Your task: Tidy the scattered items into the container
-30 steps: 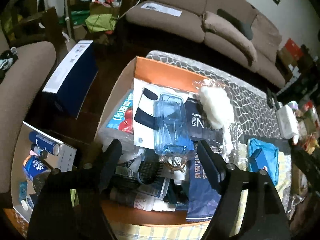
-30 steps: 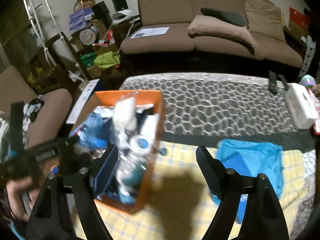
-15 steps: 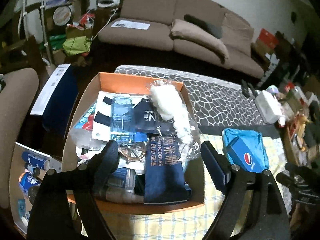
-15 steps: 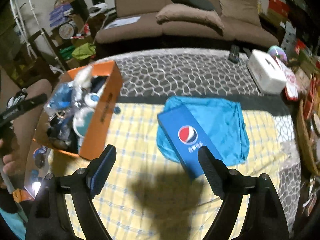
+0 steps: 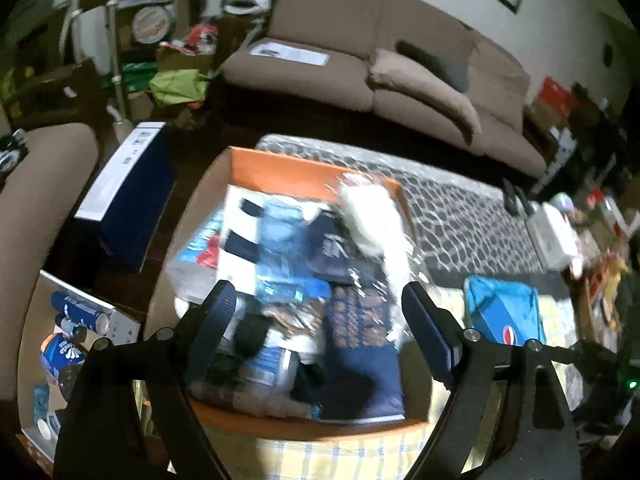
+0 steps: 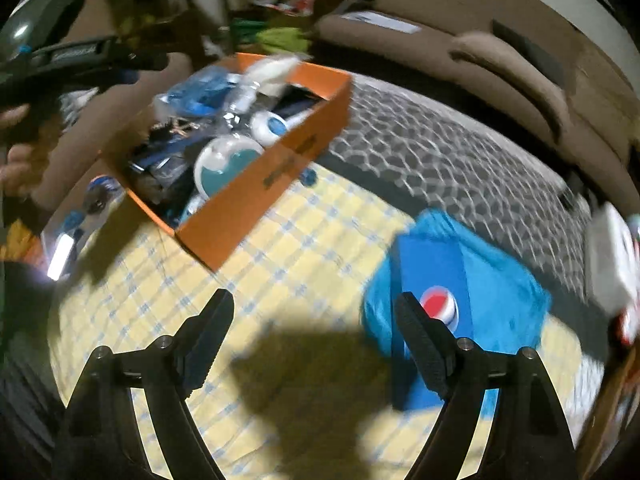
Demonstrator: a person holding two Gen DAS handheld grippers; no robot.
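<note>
An orange box (image 5: pixel 280 162) on the yellow checked cloth is piled with items: a clear blue plastic case (image 5: pixel 280 240), a white fluffy bundle (image 5: pixel 374 216), a dark noodle packet (image 5: pixel 360 320). The box also shows in the right wrist view (image 6: pixel 280 160). My left gripper (image 5: pixel 316 312) hovers open and empty above the box's near end. My right gripper (image 6: pixel 314 320) is open and empty above the cloth; a blue Pepsi box (image 6: pixel 436 292) lies on a blue cloth (image 6: pixel 508 300) just to its right. The Pepsi box also shows in the left wrist view (image 5: pixel 508 324).
A brown sofa (image 5: pixel 380 80) stands beyond a grey patterned mat (image 5: pixel 460 216). A dark blue carton (image 5: pixel 128 188) and a box of cans (image 5: pixel 72 320) sit on the floor to the left. A white tissue box (image 6: pixel 612 264) is at the right. A small blue cap (image 6: pixel 309 177) lies beside the orange box.
The left gripper has drawn back slightly from the box. The right gripper has swung left and lower, so the Pepsi box now sits by its right finger. Both views are motion-blurred.
</note>
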